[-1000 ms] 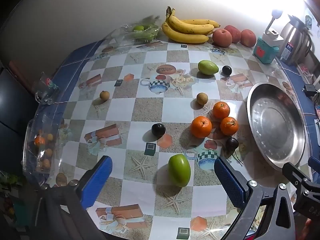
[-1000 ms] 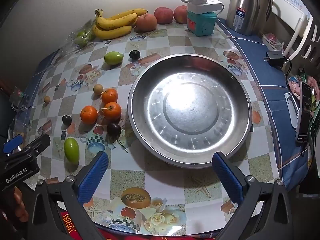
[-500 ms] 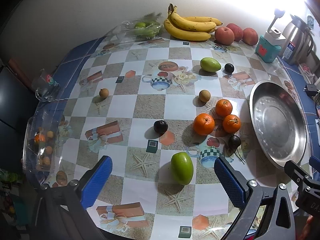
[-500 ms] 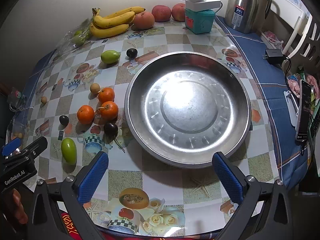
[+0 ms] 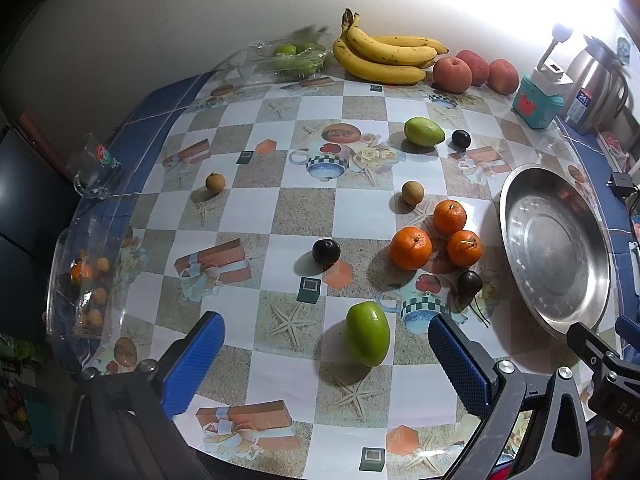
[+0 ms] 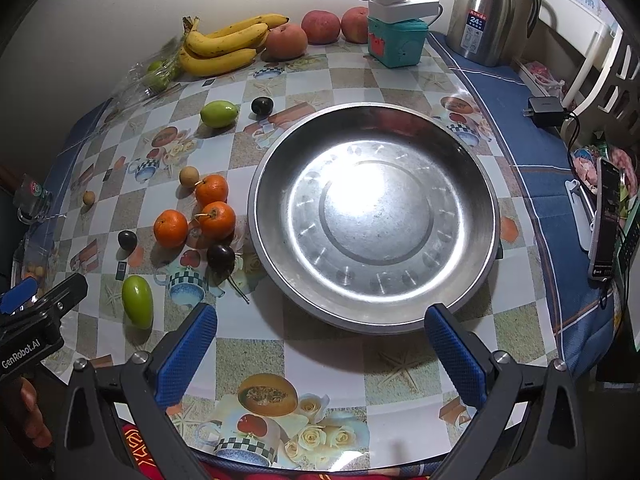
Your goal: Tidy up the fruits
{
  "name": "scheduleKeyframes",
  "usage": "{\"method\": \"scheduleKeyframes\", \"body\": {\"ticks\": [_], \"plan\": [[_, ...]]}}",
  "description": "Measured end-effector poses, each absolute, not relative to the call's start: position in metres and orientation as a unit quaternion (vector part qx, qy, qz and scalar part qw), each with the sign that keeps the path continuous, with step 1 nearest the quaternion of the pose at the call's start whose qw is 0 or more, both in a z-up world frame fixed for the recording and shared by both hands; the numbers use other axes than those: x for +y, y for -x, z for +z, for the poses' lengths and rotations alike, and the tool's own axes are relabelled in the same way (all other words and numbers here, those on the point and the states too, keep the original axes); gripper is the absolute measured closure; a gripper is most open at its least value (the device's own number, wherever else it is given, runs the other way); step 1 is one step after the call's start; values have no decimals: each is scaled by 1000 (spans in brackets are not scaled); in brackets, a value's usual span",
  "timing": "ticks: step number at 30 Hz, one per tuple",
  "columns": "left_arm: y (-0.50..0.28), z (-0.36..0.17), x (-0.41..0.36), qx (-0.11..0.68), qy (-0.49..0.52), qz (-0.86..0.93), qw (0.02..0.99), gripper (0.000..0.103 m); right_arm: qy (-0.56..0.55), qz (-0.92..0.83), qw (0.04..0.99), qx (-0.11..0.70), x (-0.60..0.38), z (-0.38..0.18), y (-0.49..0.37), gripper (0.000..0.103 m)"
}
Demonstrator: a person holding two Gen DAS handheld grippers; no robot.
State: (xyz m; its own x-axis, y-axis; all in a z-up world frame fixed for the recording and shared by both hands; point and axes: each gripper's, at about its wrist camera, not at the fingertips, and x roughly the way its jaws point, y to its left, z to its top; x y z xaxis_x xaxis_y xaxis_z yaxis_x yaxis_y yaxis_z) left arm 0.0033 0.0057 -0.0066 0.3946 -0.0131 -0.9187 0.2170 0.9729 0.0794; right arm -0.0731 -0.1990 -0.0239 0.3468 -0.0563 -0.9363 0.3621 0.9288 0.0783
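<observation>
- The left gripper (image 5: 324, 354) is hanging with its jaws wide apart, and the green fruit (image 5: 367, 333) is lying between them.
- The right gripper (image 6: 320, 344) is also standing wide apart, before the metal basin (image 6: 472, 280).
- Three oranges (image 5: 411, 248) are sitting left of the basin; the bananas (image 5: 384, 58) are lying far back.

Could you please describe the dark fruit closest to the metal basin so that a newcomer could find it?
Start at the big steel basin and look just off its near-left rim. There sits a dark plum, below the three oranges. Unlike the other two dark fruits, it touches a thin loose stem on the cloth.
</observation>
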Motion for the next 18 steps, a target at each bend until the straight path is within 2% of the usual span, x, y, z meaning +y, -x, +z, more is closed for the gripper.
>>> {"method": "scheduleKeyframes", "body": {"ticks": [18], "plan": [[-5,-7,8,551,-89,-69,827,0,-132,-133,810,555,-197,-23,73,0]]}}
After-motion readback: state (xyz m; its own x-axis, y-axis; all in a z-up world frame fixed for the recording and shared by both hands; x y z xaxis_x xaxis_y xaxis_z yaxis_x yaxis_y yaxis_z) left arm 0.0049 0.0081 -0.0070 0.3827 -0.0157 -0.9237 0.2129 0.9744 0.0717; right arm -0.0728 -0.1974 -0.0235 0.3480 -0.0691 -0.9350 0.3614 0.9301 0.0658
